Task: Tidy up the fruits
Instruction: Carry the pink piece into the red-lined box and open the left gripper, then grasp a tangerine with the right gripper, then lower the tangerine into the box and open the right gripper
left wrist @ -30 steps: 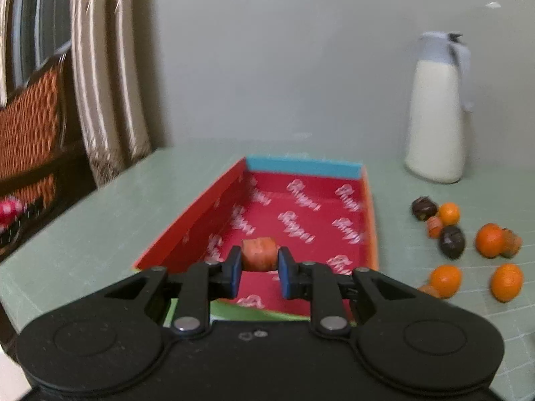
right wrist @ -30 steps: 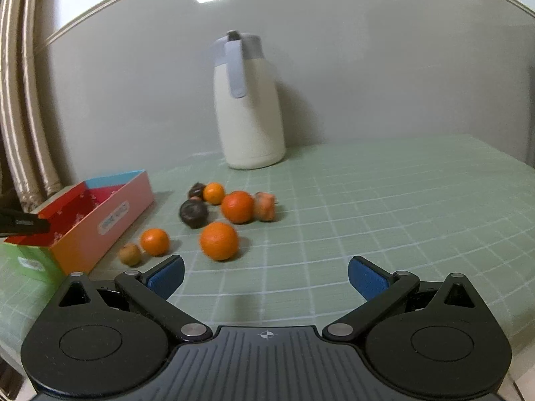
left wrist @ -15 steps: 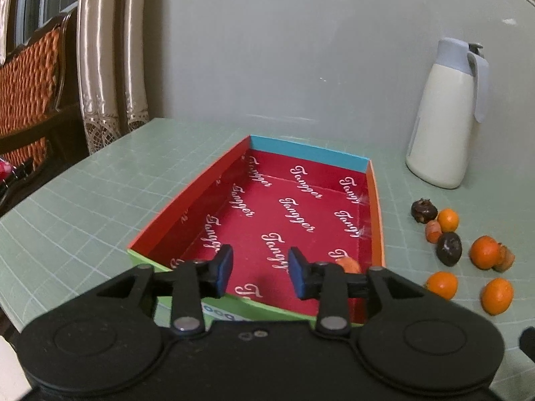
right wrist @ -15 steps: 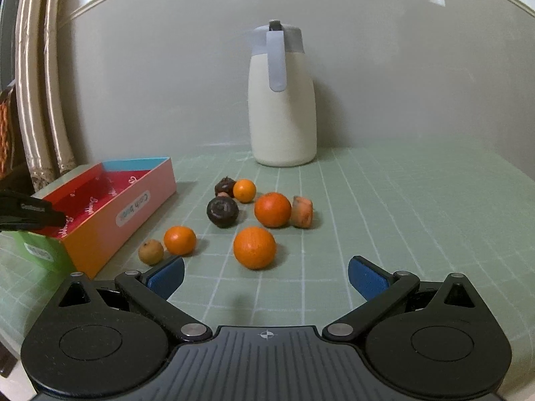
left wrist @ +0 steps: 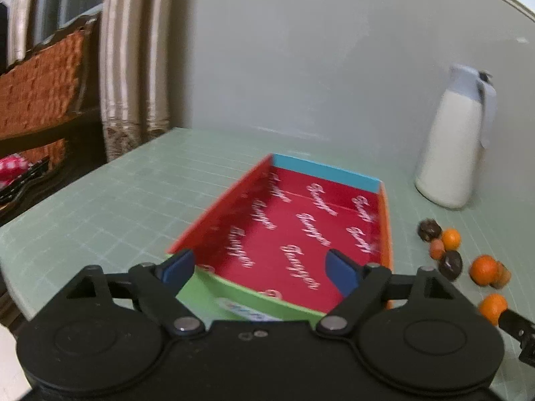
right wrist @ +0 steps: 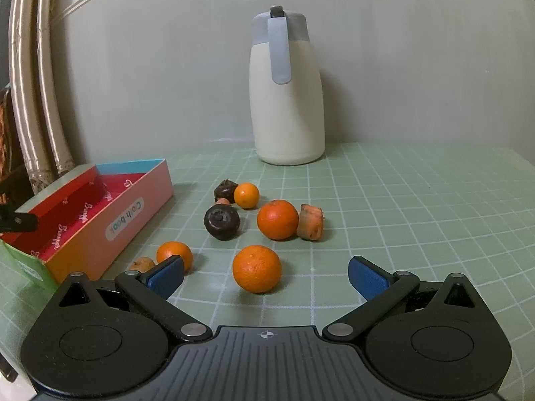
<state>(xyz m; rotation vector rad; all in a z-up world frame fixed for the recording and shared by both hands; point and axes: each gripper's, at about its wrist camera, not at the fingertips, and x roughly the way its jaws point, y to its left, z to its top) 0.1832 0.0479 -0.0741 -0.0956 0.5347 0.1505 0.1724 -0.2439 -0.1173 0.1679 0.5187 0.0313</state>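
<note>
The fruits lie loose on the green mat, all to the right of the box (right wrist: 110, 214). Nearest my right gripper (right wrist: 265, 275) is an orange (right wrist: 256, 268), lying in line with the gap between its blue pads, which are spread wide with nothing between them. Beyond that orange sits a bigger orange (right wrist: 277, 219) with a carrot stub (right wrist: 311, 222) touching its right side. Closer to the box is a dark fruit (right wrist: 222, 222); behind it a second dark fruit (right wrist: 225, 189) touches a small orange (right wrist: 246, 195), and a bit of another orange-brown piece shows between them. Just beside the box's near corner lie another small orange (right wrist: 174, 254) and a little brown fruit (right wrist: 143, 263).

My left gripper (left wrist: 260, 267) hangs over the box's near green end, pads wide apart and holding nothing. The red floor of the box that shows between the pads is bare; the near right corner is hidden behind the right pad, so I cannot tell what lies there.

Beyond the fruits, by the wall, stands a white jug (right wrist: 287, 100). A curtain (left wrist: 133, 67) hangs left of the box, past the table edge.
</note>
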